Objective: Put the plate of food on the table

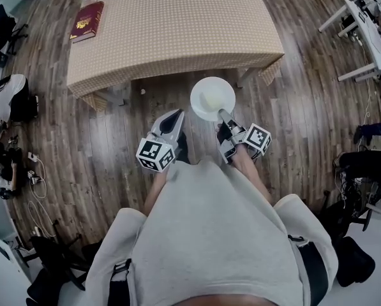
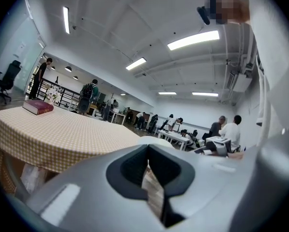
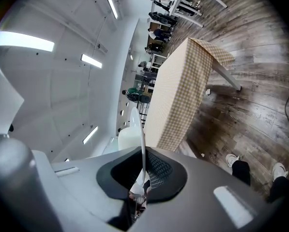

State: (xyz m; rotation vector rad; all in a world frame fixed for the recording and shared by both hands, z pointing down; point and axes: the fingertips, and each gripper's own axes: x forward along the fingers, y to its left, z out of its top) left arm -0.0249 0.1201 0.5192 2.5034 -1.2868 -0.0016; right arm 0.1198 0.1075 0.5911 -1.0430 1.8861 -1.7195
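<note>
The white plate (image 1: 212,99) hangs above the wood floor (image 1: 318,126), just short of the near edge of the table (image 1: 177,30). Its rim is pinched between the jaws of the right gripper (image 1: 224,117). What lies on it cannot be made out. The left gripper (image 1: 172,121), just beside, has its jaws drawn together on nothing. A checked cloth covers the table – a red book (image 1: 87,20) lies near its left edge.

Both forearms reach forward from the torso, side by side, and both grippers point roughly level. Left gripper (image 1: 171,121): jaws together, nothing between them. Right gripper (image 1: 224,116): jaws clamped on the near rim of the plate (image 1: 210,97), carried out ahead.
</note>
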